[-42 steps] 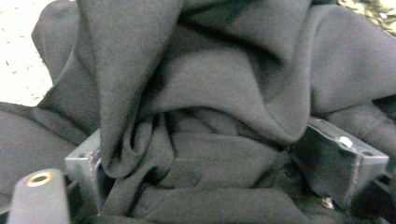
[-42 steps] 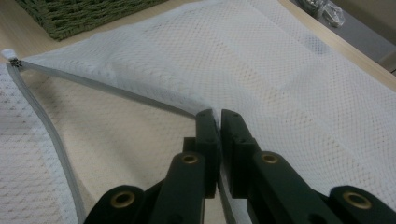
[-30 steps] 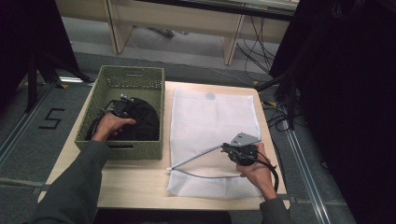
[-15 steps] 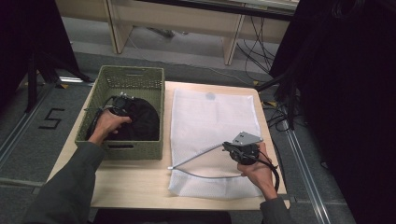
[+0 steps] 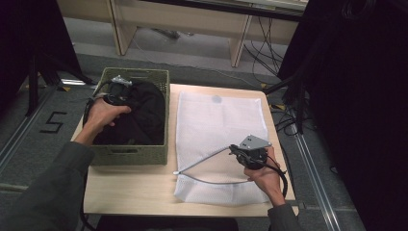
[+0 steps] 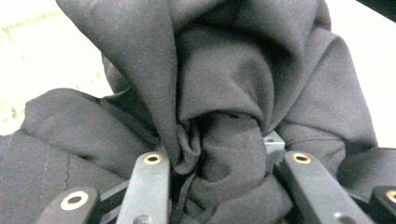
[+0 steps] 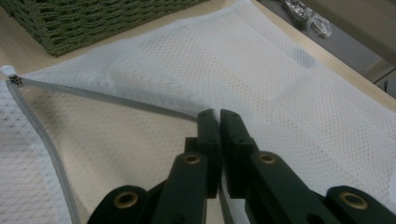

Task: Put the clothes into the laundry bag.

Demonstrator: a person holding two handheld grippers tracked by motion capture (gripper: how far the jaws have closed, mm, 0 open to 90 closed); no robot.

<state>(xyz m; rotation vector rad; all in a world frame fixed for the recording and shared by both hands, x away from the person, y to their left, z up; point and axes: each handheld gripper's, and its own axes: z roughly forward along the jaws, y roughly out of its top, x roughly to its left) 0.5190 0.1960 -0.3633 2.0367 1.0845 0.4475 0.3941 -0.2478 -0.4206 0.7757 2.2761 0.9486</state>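
A black garment fills the green woven basket at the table's left. My left gripper is above the basket's far left corner. Its jaws have just been closing and now pinch a bunched fold of the black garment, so my left gripper is shut on it. A white mesh laundry bag lies flat to the right of the basket. My right gripper is shut on the upper zipper edge of the bag's mouth and holds it raised, so the mouth gapes toward the basket.
The wooden table has a bare strip in front of the basket. The bag reaches nearly to the front edge. Cables hang off the right side beside a black curtain. Desk legs stand on the floor beyond the table.
My left hand has risen and moved toward the basket's far left corner, drawing the black garment up with it. The right hand and the bag's raised edge have stayed put.
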